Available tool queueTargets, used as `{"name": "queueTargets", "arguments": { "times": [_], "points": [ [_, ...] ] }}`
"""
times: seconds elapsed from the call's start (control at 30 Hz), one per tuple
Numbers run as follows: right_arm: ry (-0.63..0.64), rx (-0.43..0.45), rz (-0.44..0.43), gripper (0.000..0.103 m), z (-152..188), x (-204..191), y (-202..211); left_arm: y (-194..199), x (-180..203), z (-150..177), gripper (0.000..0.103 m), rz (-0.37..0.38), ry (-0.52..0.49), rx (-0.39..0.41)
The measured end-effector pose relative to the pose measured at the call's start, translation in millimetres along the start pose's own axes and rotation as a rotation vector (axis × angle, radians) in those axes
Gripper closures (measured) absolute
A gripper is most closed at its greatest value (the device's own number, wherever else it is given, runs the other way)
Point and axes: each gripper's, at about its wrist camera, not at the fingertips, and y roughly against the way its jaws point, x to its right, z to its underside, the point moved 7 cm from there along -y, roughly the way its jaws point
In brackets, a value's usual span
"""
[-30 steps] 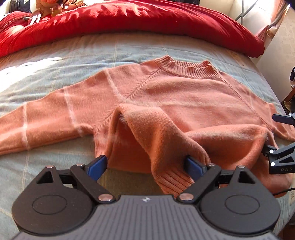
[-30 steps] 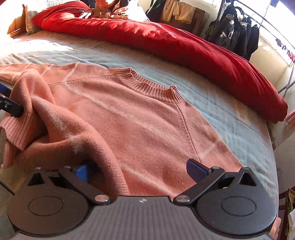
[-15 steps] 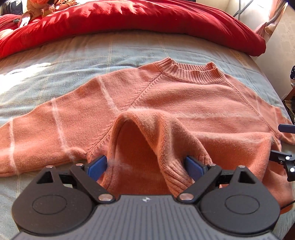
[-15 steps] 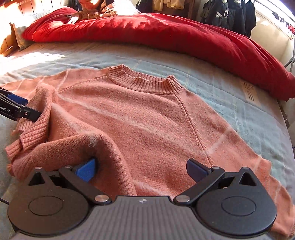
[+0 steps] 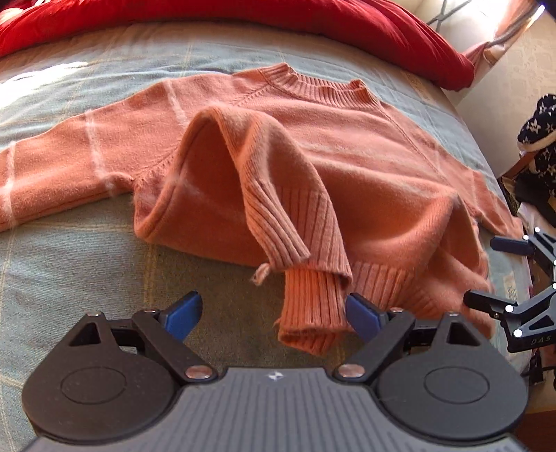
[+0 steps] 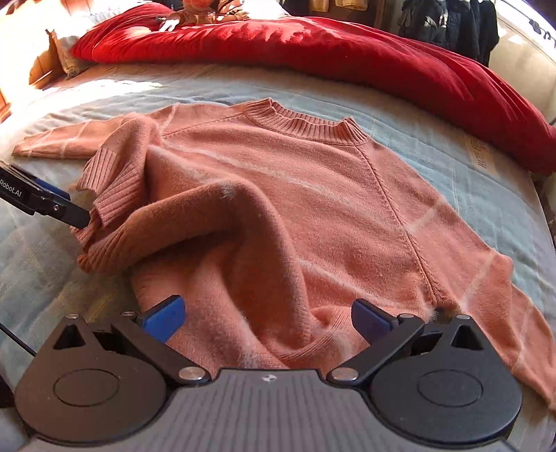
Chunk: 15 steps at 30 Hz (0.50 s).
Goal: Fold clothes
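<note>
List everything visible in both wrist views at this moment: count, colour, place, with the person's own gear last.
sweater: one, salmon pink, flat on the bed, hem bunched near the cameras
bedspread: one, pale blue, under the sweater
duvet: one, red, heaped along the far edge
dark jackets: several, hanging behind the bed
left hand-held gripper: one, black with blue pads, jaws closing, ribbed hem between them
right hand-held gripper: one, black with blue pads, open over the hem

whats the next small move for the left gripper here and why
Probably close the left gripper on the ribbed hem of the sweater. Its jaws are closing but still wide, the bunched hem touching only the right pad, and the fold over the body looks unfinished.
</note>
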Motion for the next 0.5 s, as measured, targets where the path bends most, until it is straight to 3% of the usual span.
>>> {"name": "queueTargets", "arguments": {
  "times": [0.23, 0.5],
  "points": [
    [0.160, -0.049, 0.009, 0.000, 37.2, -26.8, 6.2, -7.2, 15.1, 27.4, 0.014, 0.019, -0.053, -0.085],
    [-0.156, -0.150, -0.109, 0.000, 78.9, -9.7, 15.4, -17.9, 21.4, 40.9, 0.014, 0.013, -0.089, -0.131]
  ]
}}
